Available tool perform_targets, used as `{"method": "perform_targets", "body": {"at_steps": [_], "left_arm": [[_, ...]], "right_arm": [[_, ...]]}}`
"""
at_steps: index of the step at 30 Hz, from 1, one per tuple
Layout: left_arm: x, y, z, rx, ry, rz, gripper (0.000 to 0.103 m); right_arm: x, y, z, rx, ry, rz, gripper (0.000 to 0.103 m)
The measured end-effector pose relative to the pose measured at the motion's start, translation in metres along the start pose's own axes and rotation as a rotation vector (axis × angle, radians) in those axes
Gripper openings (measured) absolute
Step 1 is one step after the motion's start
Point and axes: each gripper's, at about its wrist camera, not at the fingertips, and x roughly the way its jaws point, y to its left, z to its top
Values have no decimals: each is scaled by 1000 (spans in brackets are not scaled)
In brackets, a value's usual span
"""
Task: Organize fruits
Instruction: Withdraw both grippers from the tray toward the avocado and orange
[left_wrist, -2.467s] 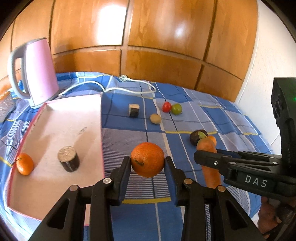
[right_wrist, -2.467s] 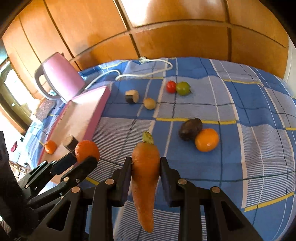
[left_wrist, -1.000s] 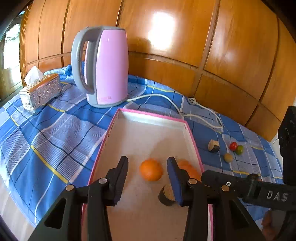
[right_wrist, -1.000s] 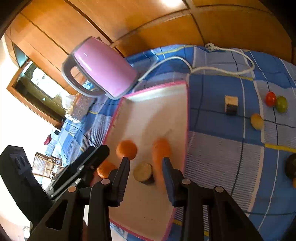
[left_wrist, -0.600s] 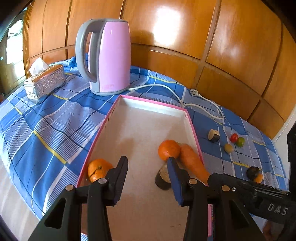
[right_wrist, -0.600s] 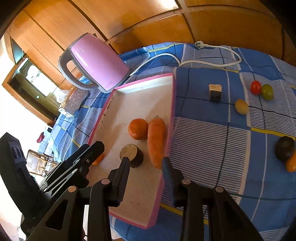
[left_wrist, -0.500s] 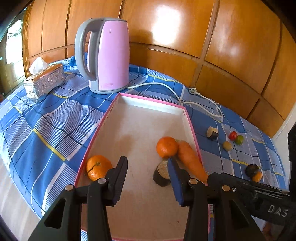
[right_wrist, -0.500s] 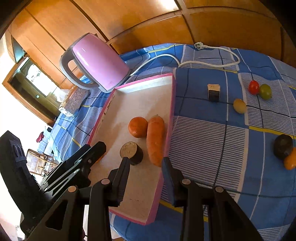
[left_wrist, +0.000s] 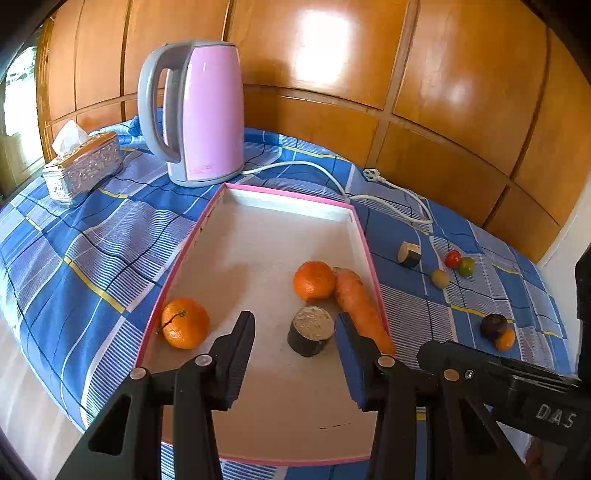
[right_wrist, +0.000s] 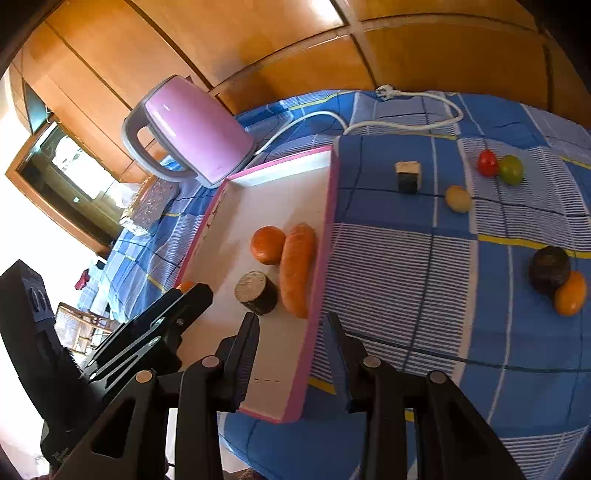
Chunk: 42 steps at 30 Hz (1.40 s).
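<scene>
— What's the room like?
— Glossy wooden panels behind a bench (left_wrist: 92, 266) under a blue checked cloth. A smooth pink kettle (left_wrist: 201, 110) stands beside an embossed silver tissue box (left_wrist: 83, 168).

— And the fruit?
— In the pink-rimmed tray (left_wrist: 360, 236): two round oranges (left_wrist: 314, 280), a tapered carrot (left_wrist: 360, 306) along the right wall, a stubby dark cylinder (left_wrist: 310, 330). Small fruits (right_wrist: 498, 168) lie loose on the cloth.

— The tongs?
— Left tongs (left_wrist: 295, 343) and right tongs (right_wrist: 293, 339) both spread, pinching nothing, above the tray's near end.
</scene>
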Motion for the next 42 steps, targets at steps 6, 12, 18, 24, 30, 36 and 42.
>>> {"method": "perform_targets", "body": {"at_steps": [6,12,18,24,30,36,42], "left_arm": [[-2,-9,-2,20,1,-14,46],[-4,-17,-4,42,4,-31,46],[-3,-31,-9,80,14,-58,46],[1,-45,-13,107,28,-83,46],[6,-62,-18,143,44,-118,46],[10,-83,-22,190,59,-157,46],[15,-98,-26,219,78,-188,46]], "right_arm": [[-7,-1,-4,-29,-27,-50,36],[-13,-7,-6,-31,-47,-87,36],[-18,-22,-11,-3,-55,-122,36],[-26,-55,-22,72,-55,-167,36],[-38,-90,-30,146,-64,-220,36],[-53,-119,-36,211,-85,-269,36],[-67,-145,-41,264,-104,-314,36]]}}
